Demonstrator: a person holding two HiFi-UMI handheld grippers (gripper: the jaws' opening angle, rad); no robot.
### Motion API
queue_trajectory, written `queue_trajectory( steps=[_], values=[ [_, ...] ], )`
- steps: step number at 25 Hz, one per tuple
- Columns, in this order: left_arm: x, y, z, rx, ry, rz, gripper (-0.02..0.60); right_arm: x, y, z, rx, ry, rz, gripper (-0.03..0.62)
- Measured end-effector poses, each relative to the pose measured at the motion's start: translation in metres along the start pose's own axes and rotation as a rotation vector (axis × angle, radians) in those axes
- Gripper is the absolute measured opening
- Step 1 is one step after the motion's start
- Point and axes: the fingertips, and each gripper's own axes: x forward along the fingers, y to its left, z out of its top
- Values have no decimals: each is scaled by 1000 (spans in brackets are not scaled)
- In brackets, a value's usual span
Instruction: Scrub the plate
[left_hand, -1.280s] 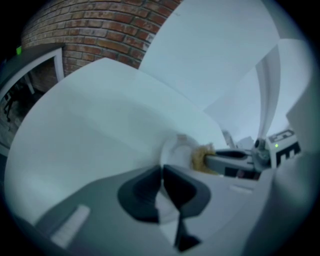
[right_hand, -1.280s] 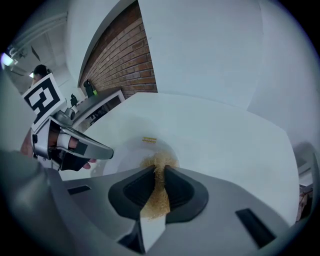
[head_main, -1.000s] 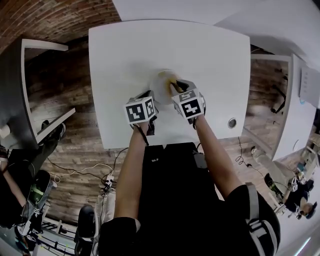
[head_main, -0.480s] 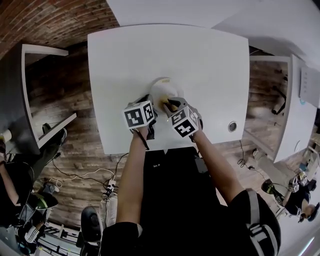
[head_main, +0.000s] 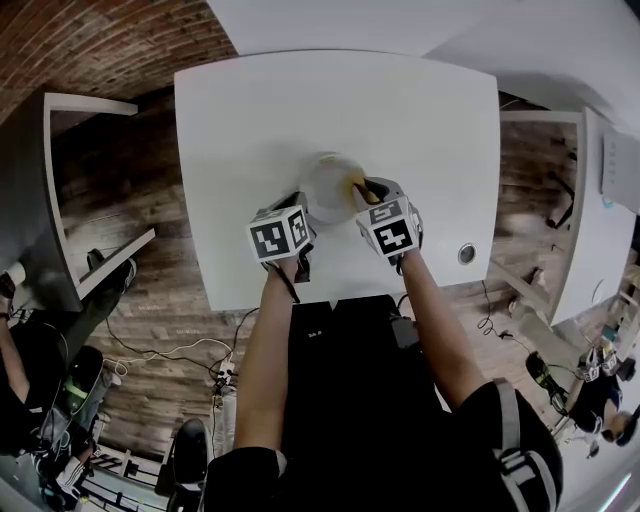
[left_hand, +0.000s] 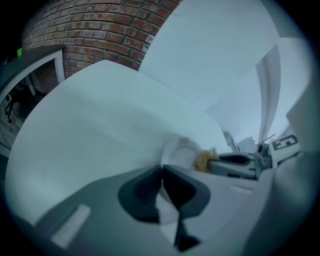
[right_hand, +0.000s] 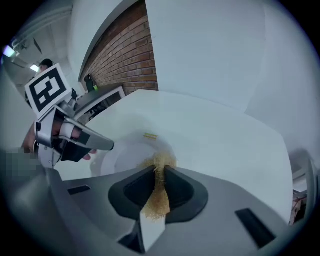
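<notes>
Right gripper (right_hand: 159, 172) pinches the golden scrubber (right_hand: 158, 200), and the tuft is down on the plate (right_hand: 127, 154) just ahead of its jaws. Left gripper (left_hand: 161, 172) has its jaws clamped on the plate's near rim, plate flat on the white table (head_main: 420, 120).

My left forearm (head_main: 262, 350) and right forearm (head_main: 436, 322) stretch forward side by side, bare, with the right one angling inward toward the left. My left tongs (left_hand: 161, 174) have their jaws pressed together on the near rim of the plate (right_hand: 127, 152). My right tongs (right_hand: 160, 177), just beside them, are pinched tight on a yellow scrubber (right_hand: 159, 162) whose frayed end touches the plate.
</notes>
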Motion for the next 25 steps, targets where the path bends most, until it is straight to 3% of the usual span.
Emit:
queue_trajectory(
  steps=[8,15,20,25],
  values=[
    [1,-4,3,12,6,-7,11,17,-1,40,-26,-30,-15,52],
    [0,-4,0,1,10,-11,11,25,35,60,-85,-52,48,52],
    [-2,-2,2,-13,6,-8,8,22,67,52,-182,-38,110,52],
    [-5,-2,6,2,-4,-2,5,14,77,31,-187,-17,145,52]
  ],
)
